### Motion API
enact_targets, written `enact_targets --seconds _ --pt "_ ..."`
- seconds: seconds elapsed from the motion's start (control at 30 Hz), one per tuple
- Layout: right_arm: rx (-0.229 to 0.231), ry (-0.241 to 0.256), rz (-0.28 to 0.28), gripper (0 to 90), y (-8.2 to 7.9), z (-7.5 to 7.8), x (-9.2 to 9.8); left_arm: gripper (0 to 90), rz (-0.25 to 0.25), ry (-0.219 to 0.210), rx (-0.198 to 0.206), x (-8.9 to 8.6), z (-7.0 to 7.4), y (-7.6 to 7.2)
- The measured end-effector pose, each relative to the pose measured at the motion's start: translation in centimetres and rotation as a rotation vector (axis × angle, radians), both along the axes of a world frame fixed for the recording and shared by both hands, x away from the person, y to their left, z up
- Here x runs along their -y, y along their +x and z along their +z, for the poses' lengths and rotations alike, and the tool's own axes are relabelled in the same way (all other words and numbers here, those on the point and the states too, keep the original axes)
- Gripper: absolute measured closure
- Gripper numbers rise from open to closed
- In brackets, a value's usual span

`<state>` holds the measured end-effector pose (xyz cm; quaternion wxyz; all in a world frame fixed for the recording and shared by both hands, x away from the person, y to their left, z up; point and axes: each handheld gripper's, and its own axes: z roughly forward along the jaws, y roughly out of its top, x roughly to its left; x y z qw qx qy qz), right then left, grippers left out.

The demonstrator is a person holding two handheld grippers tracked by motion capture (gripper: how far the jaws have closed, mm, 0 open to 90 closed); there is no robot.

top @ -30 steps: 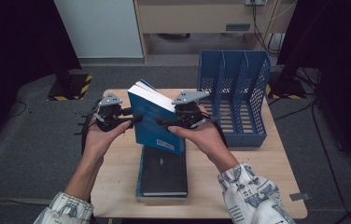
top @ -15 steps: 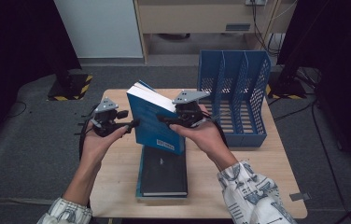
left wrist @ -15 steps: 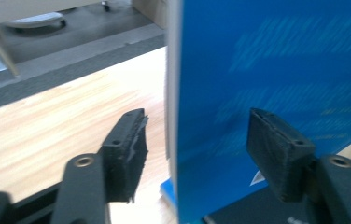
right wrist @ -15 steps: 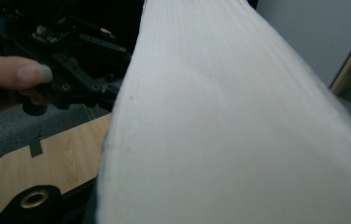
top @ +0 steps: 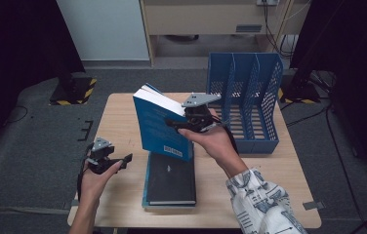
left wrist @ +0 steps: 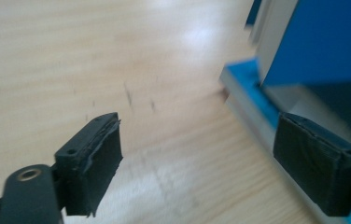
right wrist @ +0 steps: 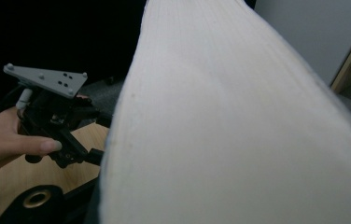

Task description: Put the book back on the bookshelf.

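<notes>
Right gripper [top: 179, 124] pinches blue book [top: 159, 124] edge – table [top: 118, 114] open

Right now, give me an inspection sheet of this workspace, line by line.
Surface: light wooden table, bare on its left side.
Job's things: blue book held tilted above the table; black book lying flat on another book; blue file rack at the table's right.
Clutter: nothing seen.
Grippers: right gripper clamped on the blue book's page edge; left gripper open, low over the table, holding nothing.
Cables: black cable trailing from the left gripper; more on the floor at right.
Surroundings: grey floor, dark curtains, cabinet behind.
</notes>
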<state>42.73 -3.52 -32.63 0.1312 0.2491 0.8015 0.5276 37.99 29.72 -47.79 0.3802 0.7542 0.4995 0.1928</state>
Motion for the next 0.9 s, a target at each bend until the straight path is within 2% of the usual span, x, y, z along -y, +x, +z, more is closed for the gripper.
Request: enact_targets --seconds 0.1,0.17,0.23,0.33,0.4,0.5,0.73,0.9 --pt "-0.015 0.003 -0.006 60.4 0.2 0.1 0.0 10.9 0.018 0.021 0.009 -0.8 -0.4 0.0" --pt "-0.030 0.017 -0.014 60.4 0.4 0.1 0.0 8.1 0.015 0.047 0.002 -1.0 -1.1 0.0" --pt "-0.043 0.025 -0.034 60.6 0.6 0.2 -0.1 8.3 0.006 0.084 -0.046 -1.3 -1.8 0.1" --pt "-0.063 0.034 -0.070 60.7 1.0 0.3 -0.3 9.1 0.011 0.063 -0.045 -1.6 -1.9 0.0" --pt "-0.087 0.035 -0.099 60.8 1.3 0.4 -0.4 9.8 0.026 0.080 -0.052 -1.5 -2.1 0.1" --pt "-0.112 0.037 -0.126 60.9 1.9 0.7 -0.6 10.8 0.020 0.095 -0.074 -1.4 -2.4 0.4" --pt "-0.172 0.051 -0.171 60.9 3.2 1.3 -1.4 10.7 0.005 0.106 -0.074 -0.9 -2.7 0.4" --pt "-0.200 0.052 -0.182 61.0 3.9 1.6 -1.8 10.7 0.005 0.109 -0.065 -0.8 -2.6 0.3"
